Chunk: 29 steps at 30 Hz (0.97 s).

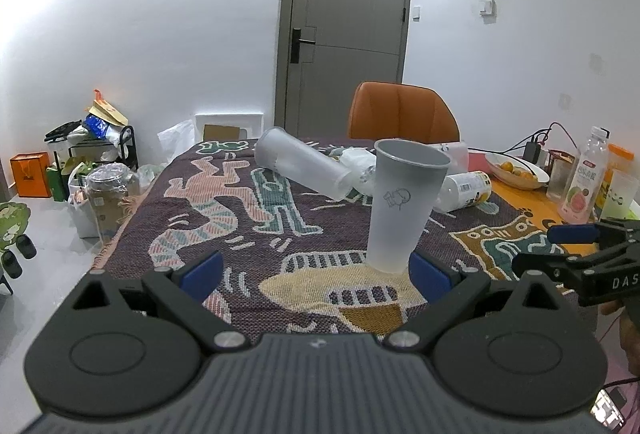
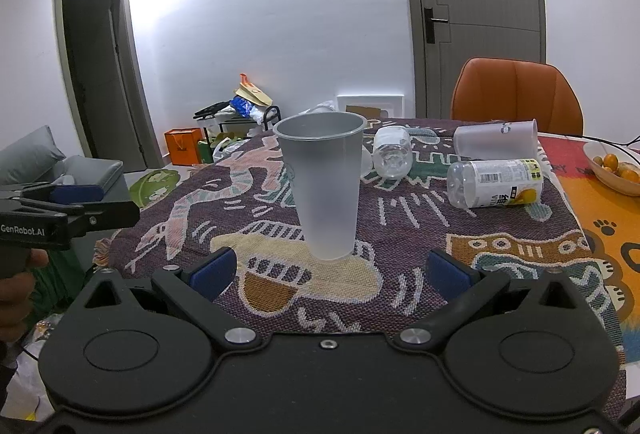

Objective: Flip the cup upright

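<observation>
1. cup (image 2: 326,190), centre frame: frosted grey, small line drawing on its side.
2. blanket (image 2: 400,234), lower half: purple with pink, green, tan figures outlined white.
3. chair (image 2: 516,94), upper right: orange.
4. gripper pads (image 2: 212,272): blue.

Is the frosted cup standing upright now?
Upright: the frosted cup stands base-down on the blanket, open rim up, in neither gripper.

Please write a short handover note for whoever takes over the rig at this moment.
Left gripper: open, holding nothing; its right pad is close beside the cup's base.
Right gripper: open, empty, just short of the cup.
Frosted cup: mouth up on the patterned blanket, leaning slightly.
Done: the cup appears flipped and released.
Left: check it stands steady, then back both grippers away without knocking it.
</observation>
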{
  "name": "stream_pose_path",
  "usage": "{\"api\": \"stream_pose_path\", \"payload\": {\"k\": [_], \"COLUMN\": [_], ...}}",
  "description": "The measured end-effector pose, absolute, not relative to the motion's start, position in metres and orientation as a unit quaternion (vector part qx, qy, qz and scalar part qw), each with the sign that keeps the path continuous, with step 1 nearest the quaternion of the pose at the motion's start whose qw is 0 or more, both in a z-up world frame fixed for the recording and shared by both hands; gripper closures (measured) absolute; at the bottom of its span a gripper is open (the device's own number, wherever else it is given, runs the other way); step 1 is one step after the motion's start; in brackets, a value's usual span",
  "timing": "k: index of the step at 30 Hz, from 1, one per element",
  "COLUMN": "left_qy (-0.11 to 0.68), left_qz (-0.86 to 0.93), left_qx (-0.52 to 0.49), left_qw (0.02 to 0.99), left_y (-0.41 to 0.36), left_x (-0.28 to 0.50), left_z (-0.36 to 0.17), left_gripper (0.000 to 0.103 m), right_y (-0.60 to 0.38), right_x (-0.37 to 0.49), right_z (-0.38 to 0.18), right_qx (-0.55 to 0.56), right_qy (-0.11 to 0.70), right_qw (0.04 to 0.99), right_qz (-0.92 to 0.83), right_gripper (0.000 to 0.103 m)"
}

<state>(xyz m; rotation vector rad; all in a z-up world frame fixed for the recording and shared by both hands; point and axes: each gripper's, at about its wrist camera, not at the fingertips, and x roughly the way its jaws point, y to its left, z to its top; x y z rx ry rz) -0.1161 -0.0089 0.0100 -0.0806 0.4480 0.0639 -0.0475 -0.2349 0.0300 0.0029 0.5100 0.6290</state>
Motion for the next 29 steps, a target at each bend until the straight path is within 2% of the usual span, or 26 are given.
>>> {"api": "stream_pose_path", "payload": {"k": [29], "left_qy": [0.231], "left_qz": [0.031], "left_qx": [-0.042], "left_qw": [0.971], "left_y": [-0.0119], "left_x": [-0.1153], "left_z": [0.0123], "left_gripper": [0.005], "right_y": [-0.2371], "right_x": [-0.0458], "right_z": [0.0315], "right_qx": [0.005], "right_qy": [0.246], "right_qw": [0.921], "right_qz": [0.303], "right_gripper": [0.000]}}
